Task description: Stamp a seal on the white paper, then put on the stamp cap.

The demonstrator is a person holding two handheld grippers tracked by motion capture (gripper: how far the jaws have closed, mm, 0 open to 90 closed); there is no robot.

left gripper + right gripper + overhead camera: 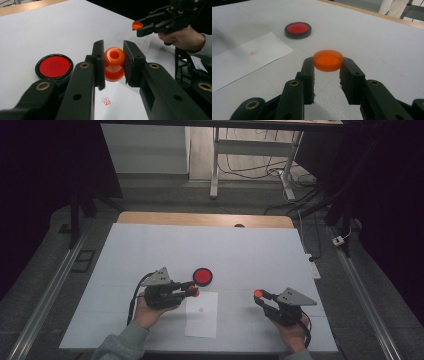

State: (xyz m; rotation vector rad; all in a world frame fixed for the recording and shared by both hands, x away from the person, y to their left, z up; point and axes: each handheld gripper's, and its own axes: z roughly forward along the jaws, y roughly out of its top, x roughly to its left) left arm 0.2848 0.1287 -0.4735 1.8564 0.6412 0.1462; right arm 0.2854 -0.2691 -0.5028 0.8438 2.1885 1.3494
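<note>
My left gripper [194, 292] [114, 63] is shut on an orange stamp [114, 62] with a knob-shaped handle, held just above a white sheet of paper [202, 314]. A small red stamp mark [106, 101] [253, 52] [200, 309] shows on that sheet below it. A round black ink pad with a red centre [203, 276] [54, 66] [298, 30] lies just beyond the sheet. Over on the right, my right gripper [258, 294] [328, 65] is shut on a flat orange cap [328, 60] [137, 25], held a little above the table.
A white cover [240, 255] lies over the table, with a wooden edge [200, 218] along the far side. Beyond stand a desk frame [250, 160] and loose cables [295, 195] on the floor. A metal rail [45, 295] runs along each side.
</note>
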